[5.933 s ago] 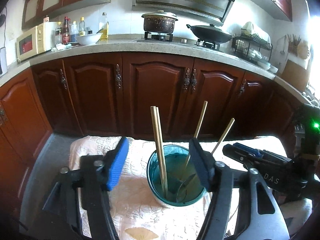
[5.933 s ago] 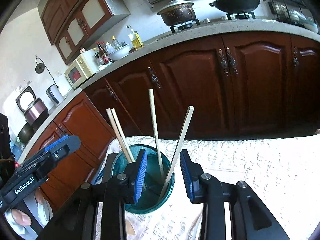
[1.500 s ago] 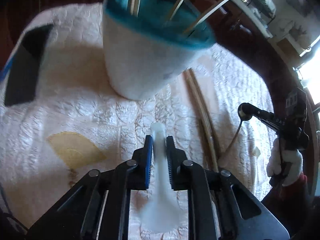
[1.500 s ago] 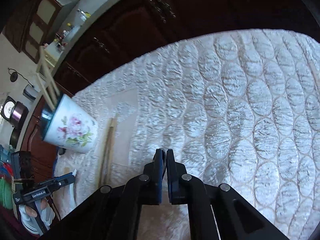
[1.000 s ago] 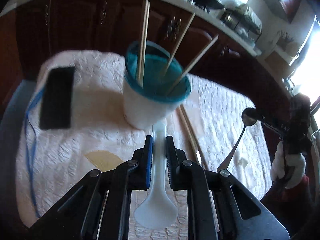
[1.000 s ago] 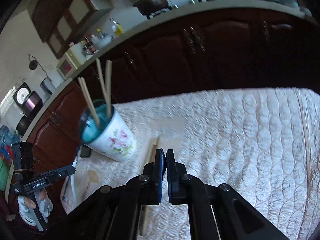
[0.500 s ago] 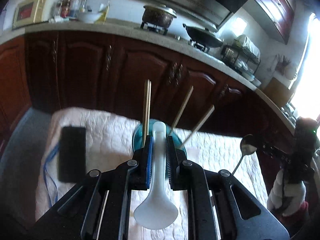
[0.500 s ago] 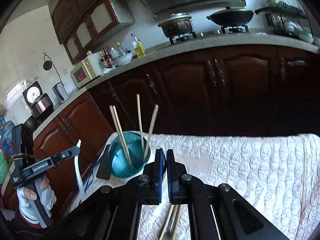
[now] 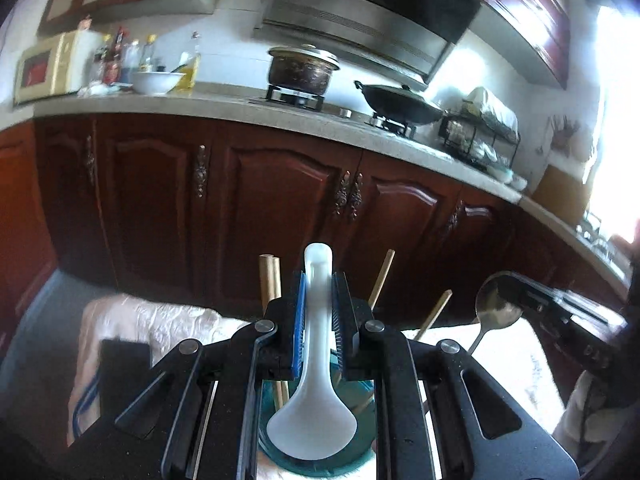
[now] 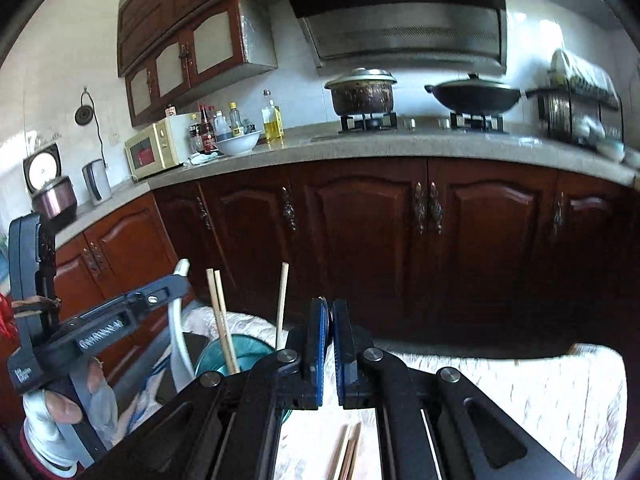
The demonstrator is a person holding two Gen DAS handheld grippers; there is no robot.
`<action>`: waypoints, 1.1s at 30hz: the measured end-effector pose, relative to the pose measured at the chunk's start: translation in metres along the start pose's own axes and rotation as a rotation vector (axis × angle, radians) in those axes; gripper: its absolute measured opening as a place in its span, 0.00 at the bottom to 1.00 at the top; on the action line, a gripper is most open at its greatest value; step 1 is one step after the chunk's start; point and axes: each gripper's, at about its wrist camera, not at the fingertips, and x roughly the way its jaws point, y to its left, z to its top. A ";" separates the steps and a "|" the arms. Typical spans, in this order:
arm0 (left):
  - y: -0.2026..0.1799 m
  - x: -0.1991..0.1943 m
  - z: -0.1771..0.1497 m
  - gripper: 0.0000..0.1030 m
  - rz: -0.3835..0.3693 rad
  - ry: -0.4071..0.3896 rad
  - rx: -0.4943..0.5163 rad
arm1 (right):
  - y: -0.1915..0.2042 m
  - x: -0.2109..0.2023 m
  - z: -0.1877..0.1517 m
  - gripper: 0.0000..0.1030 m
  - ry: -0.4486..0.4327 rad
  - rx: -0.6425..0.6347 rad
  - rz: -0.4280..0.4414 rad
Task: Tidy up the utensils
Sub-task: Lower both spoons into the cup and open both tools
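Left gripper (image 9: 318,322) jaws clenched on the white spoon (image 9: 314,380) by its handle, bowl end hanging toward the camera over the teal cup (image 9: 320,462). Right gripper (image 10: 330,346) jaws pinched on the metal spoon (image 9: 494,306), bowl up, held level beside the cup. Chopsticks (image 10: 220,312) stand in the cup on the quilted surface (image 10: 520,384); loose chopsticks (image 10: 348,454) lie beneath the right gripper.

Window glare blows out the right; cabinets dim, fisheye edges blurred.

Along the counter (image 10: 400,144) — microwave (image 10: 154,150), white bowl (image 10: 237,143), oil bottle (image 10: 272,120), pot (image 10: 362,92), wok (image 10: 474,96).
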 end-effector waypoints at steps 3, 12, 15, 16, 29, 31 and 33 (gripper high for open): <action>0.001 0.019 -0.007 0.11 -0.019 0.023 0.034 | 0.005 0.011 -0.002 0.03 0.001 -0.023 -0.012; 0.021 0.025 -0.029 0.11 -0.073 0.050 0.058 | 0.018 0.034 -0.024 0.03 0.035 -0.120 -0.039; 0.028 0.011 -0.031 0.11 -0.088 0.043 0.054 | 0.025 0.038 -0.032 0.03 0.056 -0.156 -0.030; 0.028 0.007 -0.032 0.11 -0.090 0.043 0.057 | 0.027 0.038 -0.034 0.03 0.067 -0.161 -0.022; 0.026 0.003 -0.055 0.11 -0.044 0.149 0.113 | 0.023 0.055 -0.058 0.05 0.219 -0.061 0.080; 0.028 0.008 -0.059 0.11 -0.039 0.168 0.088 | 0.021 0.058 -0.061 0.06 0.237 -0.045 0.081; 0.030 0.013 -0.063 0.11 -0.030 0.189 0.055 | 0.015 0.063 -0.065 0.07 0.266 -0.004 0.106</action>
